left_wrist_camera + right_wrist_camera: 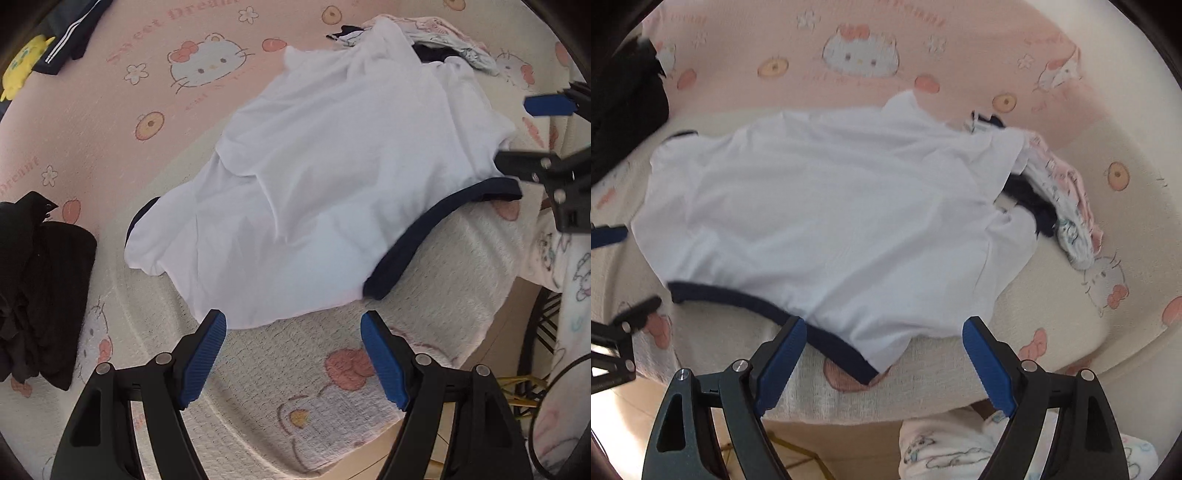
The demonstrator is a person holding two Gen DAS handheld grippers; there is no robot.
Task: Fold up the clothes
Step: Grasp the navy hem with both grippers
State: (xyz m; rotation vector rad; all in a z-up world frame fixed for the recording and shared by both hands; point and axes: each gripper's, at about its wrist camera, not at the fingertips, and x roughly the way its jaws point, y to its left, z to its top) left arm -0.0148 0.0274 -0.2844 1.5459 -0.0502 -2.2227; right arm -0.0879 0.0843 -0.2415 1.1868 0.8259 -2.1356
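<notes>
- A white shirt [325,177] with dark navy trim [436,229] lies spread and wrinkled on a bed with a pink and cream cat-print cover [110,122].
- The shirt is near the front edge of the bed; its far end lies over a small heap of clothes [447,48], some patterned pale pink and some dark.
- The left tool [293,352] hangs over the near edge of the shirt, pointing down at it. Its blue pads [205,360] stand wide apart and hold nothing; only the bed cover shows between them.
- The right tool [884,360] is also wide open and empty. It hovers over the navy trimmed edge, and a corner of the shirt shows between its pads [988,363], but they do not press on it.
- In the left view, the right tool is seen at the far right, beside the trim.
- A pile of black clothes [40,288] lies at the left on the bed, well apart from the shirt.
- A dark garment with white stripes [70,37] and a yellow soft toy [22,62] lie at the far left corner.
</notes>
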